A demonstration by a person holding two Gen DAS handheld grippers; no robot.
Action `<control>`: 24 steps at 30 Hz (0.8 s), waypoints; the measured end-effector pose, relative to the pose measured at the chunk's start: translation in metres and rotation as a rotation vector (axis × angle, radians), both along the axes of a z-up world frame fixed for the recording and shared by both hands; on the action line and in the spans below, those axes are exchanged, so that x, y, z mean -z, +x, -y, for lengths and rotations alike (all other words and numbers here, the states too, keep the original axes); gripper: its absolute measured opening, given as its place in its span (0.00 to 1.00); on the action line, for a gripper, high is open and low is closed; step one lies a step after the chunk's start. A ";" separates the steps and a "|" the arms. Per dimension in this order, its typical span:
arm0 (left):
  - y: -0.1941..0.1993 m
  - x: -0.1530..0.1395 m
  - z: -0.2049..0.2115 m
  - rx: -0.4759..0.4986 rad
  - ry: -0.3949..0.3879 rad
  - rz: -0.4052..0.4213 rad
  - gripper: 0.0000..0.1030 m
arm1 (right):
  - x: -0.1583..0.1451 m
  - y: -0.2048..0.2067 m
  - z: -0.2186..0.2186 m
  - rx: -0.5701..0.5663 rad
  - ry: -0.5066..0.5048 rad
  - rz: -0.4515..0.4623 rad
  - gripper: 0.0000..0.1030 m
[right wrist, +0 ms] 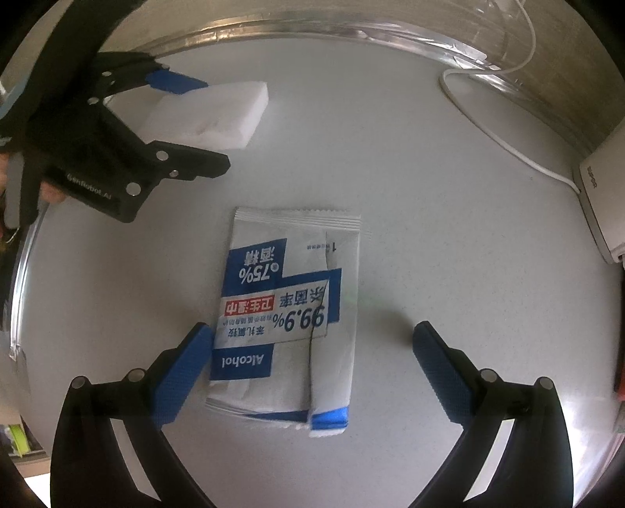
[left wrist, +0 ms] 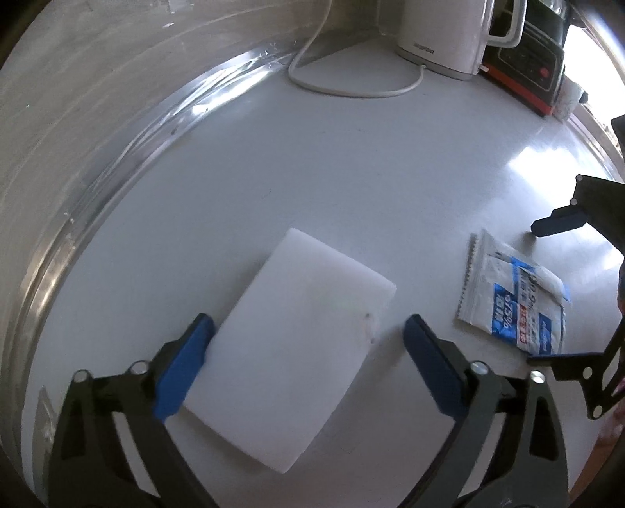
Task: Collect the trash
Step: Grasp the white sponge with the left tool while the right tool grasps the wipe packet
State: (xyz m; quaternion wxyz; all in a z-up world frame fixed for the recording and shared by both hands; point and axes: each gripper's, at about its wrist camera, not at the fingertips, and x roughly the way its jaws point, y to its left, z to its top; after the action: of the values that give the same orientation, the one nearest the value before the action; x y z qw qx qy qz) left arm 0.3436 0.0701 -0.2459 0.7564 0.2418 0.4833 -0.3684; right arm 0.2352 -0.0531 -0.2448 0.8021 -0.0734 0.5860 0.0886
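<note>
The left gripper (left wrist: pixel 308 336) has its blue ribbed fingers (left wrist: pixel 183 367) spread wide around a white foam sponge block (left wrist: pixel 289 344), the left pad touching its side. The right gripper (right wrist: pixel 312 344) is also wide open around a torn alcohol wipe packet (right wrist: pixel 289 312), flat, crinkled, printed blue, white and red. Both lie on the glossy grey worktop (left wrist: pixel 351 164), toward its front edge. Only the left view shows the white kettle (left wrist: pixel 441 35) at the back corner.
</note>
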 end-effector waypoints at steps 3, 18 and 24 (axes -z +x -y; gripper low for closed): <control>-0.011 -0.004 -0.002 0.004 0.017 0.008 0.75 | -0.005 -0.006 -0.003 -0.011 0.003 0.010 0.80; -0.067 -0.011 -0.028 -0.140 -0.037 0.003 0.70 | -0.021 -0.034 -0.005 0.030 0.057 0.022 0.10; -0.113 -0.034 -0.034 -0.204 -0.072 0.058 0.70 | -0.036 -0.056 0.005 0.069 0.119 0.045 0.09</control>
State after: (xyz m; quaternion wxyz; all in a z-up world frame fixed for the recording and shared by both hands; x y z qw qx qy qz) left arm 0.2307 0.1043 -0.2119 0.8117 0.1749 0.4699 -0.2996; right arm 0.1788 -0.0580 -0.2083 0.8205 -0.0073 0.5638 0.0938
